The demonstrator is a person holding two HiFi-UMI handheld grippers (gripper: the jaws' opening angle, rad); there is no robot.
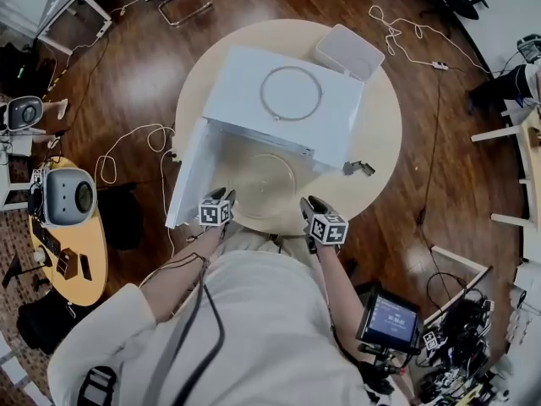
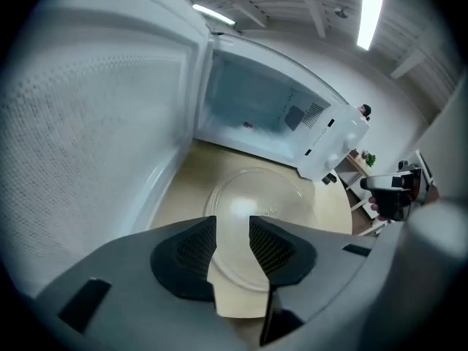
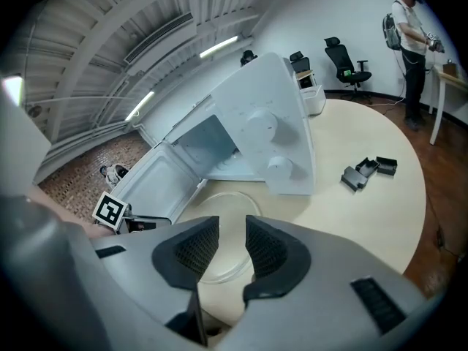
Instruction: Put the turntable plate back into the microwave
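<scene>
On the round cream table (image 1: 380,142), the left gripper (image 1: 221,195) and right gripper (image 1: 311,204) hang open, empty, by the clear round glass plate (image 1: 266,184); next they probably pinch its rim.

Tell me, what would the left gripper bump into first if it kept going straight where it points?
Most likely the plate, lying flat on the table in front of the open microwave. The left gripper points down at the plate's near edge, jaws apart and empty. Depth is hard to judge.
</scene>
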